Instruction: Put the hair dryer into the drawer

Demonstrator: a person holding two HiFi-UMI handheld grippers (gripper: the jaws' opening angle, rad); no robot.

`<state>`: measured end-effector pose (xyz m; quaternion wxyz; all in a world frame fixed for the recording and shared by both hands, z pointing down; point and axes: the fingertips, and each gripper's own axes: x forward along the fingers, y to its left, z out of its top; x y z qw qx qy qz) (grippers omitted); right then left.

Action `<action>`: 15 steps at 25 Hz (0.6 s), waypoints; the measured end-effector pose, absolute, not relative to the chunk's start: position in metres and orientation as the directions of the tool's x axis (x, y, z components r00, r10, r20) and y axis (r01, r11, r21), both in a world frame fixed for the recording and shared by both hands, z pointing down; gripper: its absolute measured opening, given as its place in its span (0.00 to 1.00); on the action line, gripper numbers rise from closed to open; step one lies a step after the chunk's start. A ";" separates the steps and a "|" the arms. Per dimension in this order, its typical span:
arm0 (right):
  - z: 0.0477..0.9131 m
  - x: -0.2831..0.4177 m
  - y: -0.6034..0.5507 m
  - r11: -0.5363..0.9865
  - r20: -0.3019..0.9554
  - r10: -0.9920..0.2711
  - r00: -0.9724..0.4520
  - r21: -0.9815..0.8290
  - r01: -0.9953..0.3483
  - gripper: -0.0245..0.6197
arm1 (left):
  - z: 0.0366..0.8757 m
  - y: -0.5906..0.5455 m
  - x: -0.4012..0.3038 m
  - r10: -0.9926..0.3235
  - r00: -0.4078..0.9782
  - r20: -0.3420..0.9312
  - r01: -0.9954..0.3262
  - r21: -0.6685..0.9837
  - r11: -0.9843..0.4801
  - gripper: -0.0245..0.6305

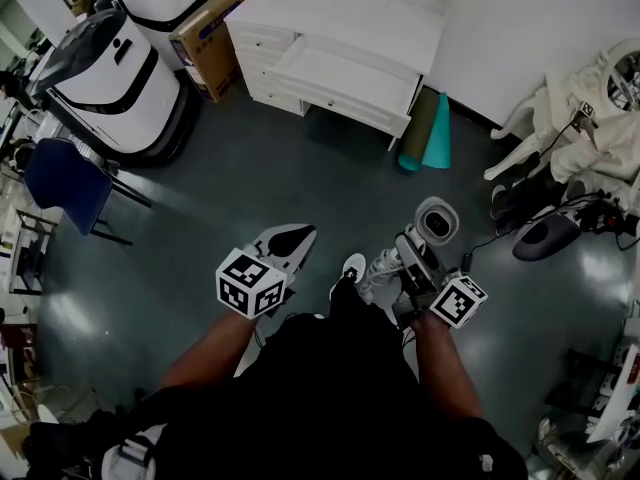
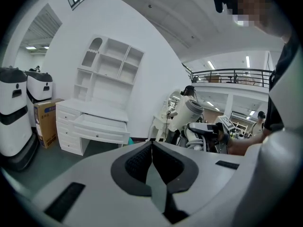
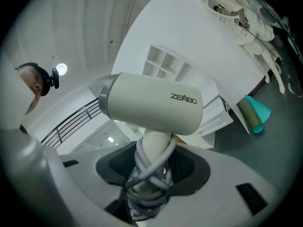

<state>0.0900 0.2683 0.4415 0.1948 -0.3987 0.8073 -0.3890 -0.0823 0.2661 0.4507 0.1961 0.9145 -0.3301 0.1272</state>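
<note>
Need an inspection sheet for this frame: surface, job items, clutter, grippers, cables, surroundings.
Surface: dark grey floor, glossy; white desk ahead, against the wall.
Job's things: hair dryer held in the right gripper; the desk's drawer is pulled open, no contents seen.
Clutter: two rolled mats at one end of the desk; cardboard box at the other.
Grippers: left gripper jaws together, empty; right gripper jaws shut on the dryer's handle.
Cables: dryer cord wound around the handle; black cable on the floor at right.
Surroundings: blue chair; two white machines; white chair draped with cloth.
</note>
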 end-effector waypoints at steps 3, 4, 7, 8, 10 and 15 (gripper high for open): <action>0.443 0.102 0.238 0.389 -0.007 -0.793 -0.609 -0.775 -0.498 0.37 | 0.449 0.233 -0.066 -0.553 0.752 0.357 -0.650 0.265 -0.712 0.05; 0.444 0.106 0.228 0.389 -0.006 -0.792 -0.610 -0.775 -0.498 0.37 | 0.446 0.223 -0.061 -0.554 0.754 0.354 -0.648 0.261 -0.715 0.05; 0.442 0.118 0.195 0.388 -0.010 -0.793 -0.609 -0.779 -0.493 0.37 | 0.439 0.191 -0.047 -0.555 0.754 0.352 -0.646 0.247 -0.722 0.05; 0.440 0.122 0.183 0.390 -0.015 -0.792 -0.610 -0.781 -0.488 0.37 | 0.437 0.180 -0.044 -0.555 0.752 0.356 -0.648 0.243 -0.722 0.05; 0.437 0.131 0.159 0.401 -0.026 -0.788 -0.615 -0.779 -0.482 0.37 | 0.437 0.156 -0.036 -0.557 0.746 0.364 -0.653 0.237 -0.719 0.05; 0.432 0.158 0.105 0.422 -0.043 -0.786 -0.617 -0.767 -0.483 0.37 | 0.433 0.101 -0.014 -0.561 0.741 0.369 -0.659 0.239 -0.713 0.05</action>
